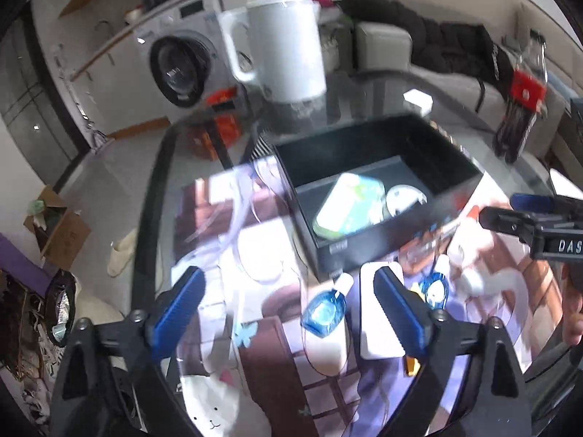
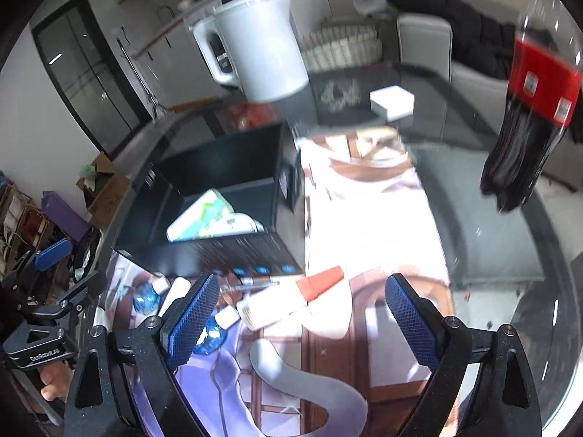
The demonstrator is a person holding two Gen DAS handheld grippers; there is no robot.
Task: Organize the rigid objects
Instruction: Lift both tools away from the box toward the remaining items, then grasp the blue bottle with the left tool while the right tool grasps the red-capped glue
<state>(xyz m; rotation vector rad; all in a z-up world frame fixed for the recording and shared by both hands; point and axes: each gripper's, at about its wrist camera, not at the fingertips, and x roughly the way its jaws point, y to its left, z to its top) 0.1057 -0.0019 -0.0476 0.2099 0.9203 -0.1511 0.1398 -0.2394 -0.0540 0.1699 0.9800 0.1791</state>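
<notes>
A black open box point(image 1: 379, 196) stands on the printed mat and holds a white-green packet point(image 1: 349, 207) and a round white item point(image 1: 404, 198). My left gripper point(image 1: 288, 306) is open and empty above a small blue bottle point(image 1: 324, 307). A second blue bottle point(image 1: 435, 284) lies to its right. My right gripper point(image 2: 302, 313) is open and empty over a white tube with an orange cap point(image 2: 288, 296). The box point(image 2: 218, 200) also shows in the right wrist view, with a blue bottle point(image 2: 209, 335) by my left finger.
A white jug point(image 1: 284, 43) stands behind the box on the glass table. A dark cola bottle with a red label point(image 2: 528, 116) stands at the right. A small white box point(image 2: 391, 103) lies at the back. A flat white card point(image 1: 379, 320) lies by my left gripper.
</notes>
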